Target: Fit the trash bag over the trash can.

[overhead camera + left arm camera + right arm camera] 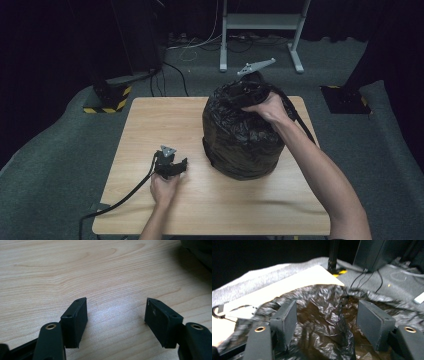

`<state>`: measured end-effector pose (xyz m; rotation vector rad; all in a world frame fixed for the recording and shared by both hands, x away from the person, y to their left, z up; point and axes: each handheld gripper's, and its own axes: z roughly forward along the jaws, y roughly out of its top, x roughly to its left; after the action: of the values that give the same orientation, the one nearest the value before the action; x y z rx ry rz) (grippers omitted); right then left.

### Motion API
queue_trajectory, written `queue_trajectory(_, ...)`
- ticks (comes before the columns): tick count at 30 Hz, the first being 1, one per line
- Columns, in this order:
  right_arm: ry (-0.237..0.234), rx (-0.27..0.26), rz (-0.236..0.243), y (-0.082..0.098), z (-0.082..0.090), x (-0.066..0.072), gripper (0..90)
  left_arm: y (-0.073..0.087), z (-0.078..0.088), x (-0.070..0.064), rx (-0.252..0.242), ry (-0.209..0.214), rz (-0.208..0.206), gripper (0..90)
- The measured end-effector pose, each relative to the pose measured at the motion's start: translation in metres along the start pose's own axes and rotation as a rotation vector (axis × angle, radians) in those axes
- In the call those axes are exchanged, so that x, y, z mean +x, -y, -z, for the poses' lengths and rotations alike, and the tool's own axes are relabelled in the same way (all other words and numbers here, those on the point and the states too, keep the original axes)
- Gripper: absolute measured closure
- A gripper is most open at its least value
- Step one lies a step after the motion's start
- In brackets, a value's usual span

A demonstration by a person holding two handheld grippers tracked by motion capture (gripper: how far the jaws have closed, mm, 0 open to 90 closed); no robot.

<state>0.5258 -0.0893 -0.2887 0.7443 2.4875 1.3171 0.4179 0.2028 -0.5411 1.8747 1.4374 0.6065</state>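
bare tabletop [150, 125] left of black bag [242, 135]

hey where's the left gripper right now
In the high view, the left gripper rests on the wooden table, front left, just left of the black bag, jaws open.

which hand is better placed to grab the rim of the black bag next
Right, probably. The right tongs hover open at the top of the black bag, with crumpled plastic showing just beyond the jaws. The left tongs rest open on the table, apart from the bag, with bare wood between their jaws.
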Motion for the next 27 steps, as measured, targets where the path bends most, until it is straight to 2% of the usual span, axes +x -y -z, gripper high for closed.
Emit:
queue_trajectory(3, -0.017, 0.066, 0.0, 0.004, -0.015, -0.006, 32.6, 0.0, 0.0, 0.0, 0.0, 0.0, 0.001, 34.9)
queue_trajectory(8, 0.027, 0.193, 0.038, 0.012, -0.035, -0.01, 30.4, 0.0, 0.0, 0.0, -0.001, 0.0, 0.001, 34.9)
queue_trajectory(13, 0.024, 0.292, 0.03, 0.017, -0.046, -0.014, 29.9, 0.0, 0.0, 0.0, -0.002, 0.0, 0.003, 35.0)
queue_trajectory(15, 0.025, 0.306, 0.042, 0.017, -0.047, -0.012, 29.1, 0.0, 0.0, 0.0, 0.001, 0.0, -0.001, 35.0)
queue_trajectory(16, 0.025, 0.287, 0.044, 0.015, -0.044, -0.011, 29.2, 0.0, 0.0, 0.0, 0.001, 0.0, -0.001, 35.0)
queue_trajectory(18, 0.047, 0.214, 0.044, 0.009, -0.034, -0.008, 28.2, 0.0, 0.0, 0.0, 0.001, 0.0, -0.002, 35.1)
queue_trajectory(19, 0.04, 0.167, 0.023, 0.005, -0.027, -0.007, 25.4, 0.0, 0.0, 0.0, -0.001, 0.0, 0.001, 35.0)
queue_trajectory(20, 0.041, 0.13, 0.002, 0.001, -0.019, -0.007, 24.8, 0.0, 0.0, 0.0, -0.001, 0.0, 0.001, 35.0)
queue_trajectory(21, 0.062, 0.085, -0.001, -0.003, -0.01, -0.006, 25.5, 0.0, 0.0, 0.0, -0.001, -0.001, 0.0, 35.0)
queue_trajectory(24, 0.085, -0.027, 0.015, -0.009, 0.02, -0.004, 24.7, 0.0, 0.0, 0.0, 0.002, 0.0, -0.004, 35.0)
queue_trajectory(27, 0.053, -0.114, -0.025, -0.007, 0.051, -0.002, 24.0, 0.0, 0.0, 0.0, 0.003, 0.001, -0.006, 34.7)
